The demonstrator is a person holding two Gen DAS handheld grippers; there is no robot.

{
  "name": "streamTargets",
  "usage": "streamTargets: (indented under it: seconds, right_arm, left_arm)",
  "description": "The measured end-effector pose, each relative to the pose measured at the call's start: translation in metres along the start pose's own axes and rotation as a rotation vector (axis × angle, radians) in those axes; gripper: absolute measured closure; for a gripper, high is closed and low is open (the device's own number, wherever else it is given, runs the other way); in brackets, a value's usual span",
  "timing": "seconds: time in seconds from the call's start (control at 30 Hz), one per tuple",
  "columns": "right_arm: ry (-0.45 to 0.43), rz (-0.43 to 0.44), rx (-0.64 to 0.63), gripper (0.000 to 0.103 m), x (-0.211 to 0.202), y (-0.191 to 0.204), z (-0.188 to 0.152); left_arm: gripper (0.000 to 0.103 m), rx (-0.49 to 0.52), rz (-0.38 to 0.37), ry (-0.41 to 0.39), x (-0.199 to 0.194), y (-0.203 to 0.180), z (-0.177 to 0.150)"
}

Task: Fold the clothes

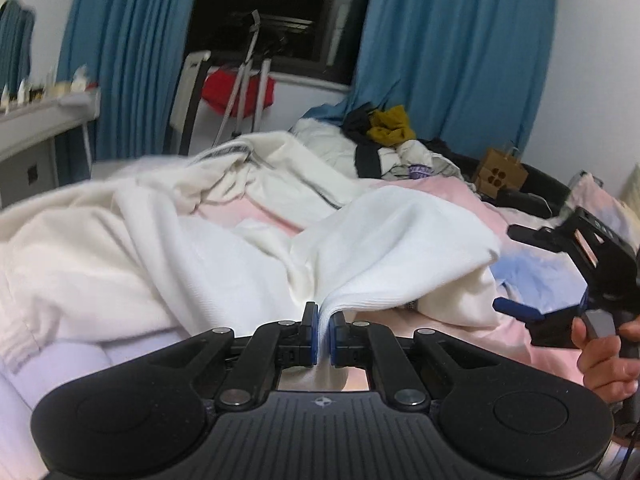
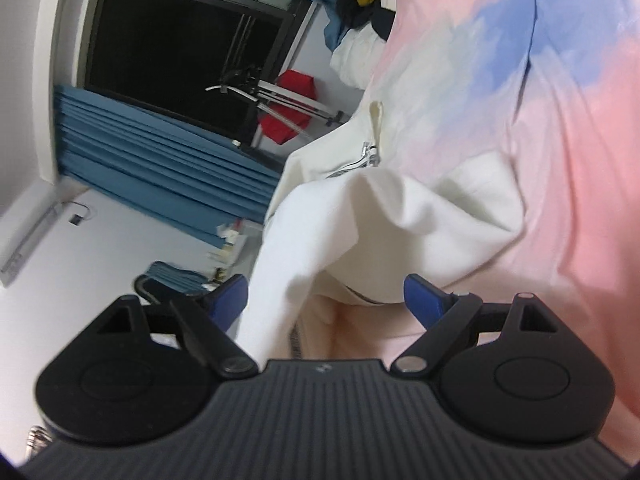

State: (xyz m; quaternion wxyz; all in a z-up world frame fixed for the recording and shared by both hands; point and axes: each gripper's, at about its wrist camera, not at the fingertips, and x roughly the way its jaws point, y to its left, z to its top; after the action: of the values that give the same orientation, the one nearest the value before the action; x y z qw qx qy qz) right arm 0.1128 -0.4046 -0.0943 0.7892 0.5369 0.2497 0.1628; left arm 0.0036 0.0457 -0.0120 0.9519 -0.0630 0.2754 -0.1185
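The bed (image 1: 532,216) fills both views, its pink-and-blue sheet bare toward 3 o'clock in the left view. Across it lies the garment (image 1: 400,232), white and cream, rumpled from 9 o'clock to centre; it looks like a zip-up top, since a zipper (image 2: 370,156) shows in the right view. A pile (image 1: 390,128) of other clothes sits at 12 o'clock.

The cloth looks soft, thick and light: it should drape and sag, not slide, so edges and ribbed hems seem the best holds.

The left gripper (image 1: 323,322) is pinched on the garment's ribbed edge. The right gripper (image 2: 326,296) stands spread wide, with cloth hanging between its pads (image 2: 420,298), gripping nothing.
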Motion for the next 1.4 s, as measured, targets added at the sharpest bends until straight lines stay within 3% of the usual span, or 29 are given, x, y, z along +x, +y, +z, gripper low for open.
streamTargets:
  seconds: [0.33,0.5,0.6,0.8,0.9,0.97,1.07,1.27,1.4]
  right_arm:
    - [-0.024,0.055,0.217,0.015,0.021,-0.023,0.015]
    - [0.028,0.037,0.348,0.015,0.057,-0.043,0.024]
    - [0.062,0.024,0.426,0.015,0.079,-0.055,0.029]
    - [0.053,0.01,0.407,0.016,0.099,-0.065,0.04]
    - [0.035,0.005,0.363,0.036,0.1,-0.063,0.046]
    - [0.023,-0.024,0.314,0.065,0.095,-0.057,0.049]
    - [-0.028,-0.034,0.228,0.084,0.083,-0.041,0.054]
    - [-0.18,0.045,-0.01,0.092,0.047,0.01,0.062]
    - [-0.317,0.103,-0.322,0.093,0.013,0.066,0.052]
  left_arm:
    - [0.097,0.001,0.054,0.027,0.015,-0.009,-0.002]
    - [0.097,0.015,0.061,0.023,0.015,-0.014,-0.004]
    - [0.098,-0.051,0.012,0.013,0.015,-0.007,-0.003]
    - [0.098,-0.131,-0.092,-0.054,0.013,-0.004,0.002]
    - [0.098,-0.122,-0.104,-0.058,0.014,-0.009,0.001]
    - [0.098,-0.114,-0.106,-0.054,0.015,-0.011,0.0]
    - [0.098,-0.106,-0.118,-0.06,0.012,-0.012,-0.001]
    - [0.098,-0.105,-0.144,-0.06,0.01,-0.012,-0.001]
    - [0.098,-0.077,-0.157,-0.032,0.014,-0.019,-0.006]
